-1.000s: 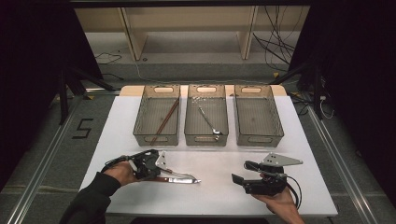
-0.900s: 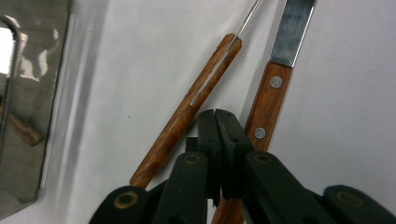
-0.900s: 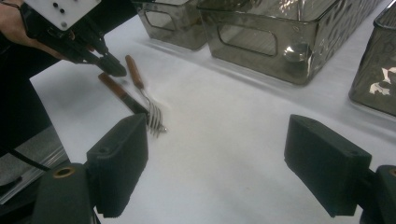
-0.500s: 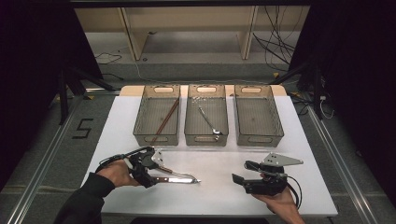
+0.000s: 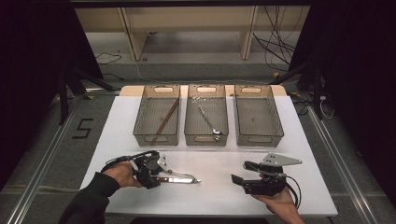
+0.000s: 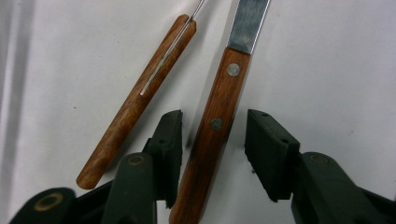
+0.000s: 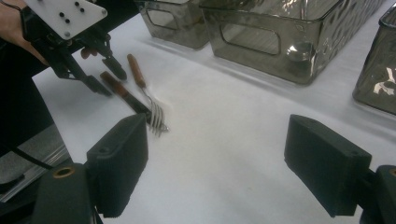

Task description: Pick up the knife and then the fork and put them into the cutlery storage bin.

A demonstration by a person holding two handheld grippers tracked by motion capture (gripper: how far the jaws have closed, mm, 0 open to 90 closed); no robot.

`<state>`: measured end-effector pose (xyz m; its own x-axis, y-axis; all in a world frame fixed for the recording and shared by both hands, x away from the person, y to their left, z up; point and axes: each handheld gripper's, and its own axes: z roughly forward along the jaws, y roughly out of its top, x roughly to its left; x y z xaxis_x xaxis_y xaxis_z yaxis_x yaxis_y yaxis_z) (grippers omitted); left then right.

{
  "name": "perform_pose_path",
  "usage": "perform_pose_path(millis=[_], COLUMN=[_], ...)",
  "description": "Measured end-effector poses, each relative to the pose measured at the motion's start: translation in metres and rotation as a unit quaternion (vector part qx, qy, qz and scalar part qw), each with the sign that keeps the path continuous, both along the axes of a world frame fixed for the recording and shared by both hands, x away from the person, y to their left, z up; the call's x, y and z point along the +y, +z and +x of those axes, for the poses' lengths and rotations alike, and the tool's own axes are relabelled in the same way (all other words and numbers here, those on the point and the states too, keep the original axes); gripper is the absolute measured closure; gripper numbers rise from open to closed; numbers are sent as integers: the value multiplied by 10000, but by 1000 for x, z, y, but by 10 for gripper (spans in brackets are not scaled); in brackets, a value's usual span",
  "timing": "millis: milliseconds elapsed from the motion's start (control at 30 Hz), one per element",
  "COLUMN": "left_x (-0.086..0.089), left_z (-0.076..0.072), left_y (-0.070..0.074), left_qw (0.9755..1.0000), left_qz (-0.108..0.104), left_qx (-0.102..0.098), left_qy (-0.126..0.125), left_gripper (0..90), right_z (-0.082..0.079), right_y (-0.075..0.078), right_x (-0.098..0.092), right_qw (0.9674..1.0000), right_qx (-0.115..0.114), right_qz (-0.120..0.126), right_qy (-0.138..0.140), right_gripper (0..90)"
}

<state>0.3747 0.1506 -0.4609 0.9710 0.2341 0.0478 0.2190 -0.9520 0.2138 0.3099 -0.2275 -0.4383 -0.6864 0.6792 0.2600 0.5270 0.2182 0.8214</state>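
Observation:
A wooden-handled knife (image 6: 212, 123) and a wooden-handled fork (image 6: 140, 93) lie side by side on the white table (image 5: 219, 163), near its front left. My left gripper (image 6: 212, 149) is open, its jaws standing on either side of the knife handle without touching it. The fork handle lies just outside the left jaw. The high view has the left gripper (image 5: 156, 176) at the handle end of the knife (image 5: 180, 179). My right gripper (image 5: 239, 181) rests low at the front right, open and empty. The right gripper view (image 7: 215, 172) looks across at the fork (image 7: 145, 100), the knife (image 7: 123, 95) and the left gripper (image 7: 109, 82).
Three clear bins stand in a row at the back. The left bin (image 5: 156, 135) holds brown sticks, the middle bin (image 5: 205, 135) a metal utensil, and nothing shows in the right bin (image 5: 258, 135). White tabletop lies between the grippers.
My left gripper has shifted slightly right, toward the knife handle, and the forearm has dropped lower. The right gripper and the utensils stay put.

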Motion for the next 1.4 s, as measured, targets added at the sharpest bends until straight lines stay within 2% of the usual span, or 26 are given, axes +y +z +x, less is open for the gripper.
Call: perform_pose_path(millis=[167,367,567,667,933,1000,1167,1400], left_x=[0,-2,-3,-2,2,4,10,24], left_z=[2,-2,-4,-6,-11,-12,-20,-32], left_y=[0,1,1,2,5,7,9,14], left_qw=[9998,9995,9989,9982,9985,9982,9983,9989], left_qz=[-22,70,104,191,157,211,234,145], left_qx=[169,148,162,209,231,244,235,227], left_qy=[-54,-256,-421,-530,-466,-503,-486,-379], left_gripper=[659,736,755,758,759,759,759,760], right_z=[0,0,0,0,-1,-1,-1,-1], right_y=[0,1,1,1,1,1,2,2], right_x=[0,0,-1,-1,-1,-1,-1,-1], right_qw=[10000,10000,10000,10000,10000,10000,10000,10000], right_qx=[6,-11,-1,-10,-7,-9,-25,-28], right_qz=[1,8,11,10,4,7,7,3], right_qy=[-1,-7,-7,-4,-5,-5,-20,-12], right_gripper=[222,222,222,222,222,222,223,222])
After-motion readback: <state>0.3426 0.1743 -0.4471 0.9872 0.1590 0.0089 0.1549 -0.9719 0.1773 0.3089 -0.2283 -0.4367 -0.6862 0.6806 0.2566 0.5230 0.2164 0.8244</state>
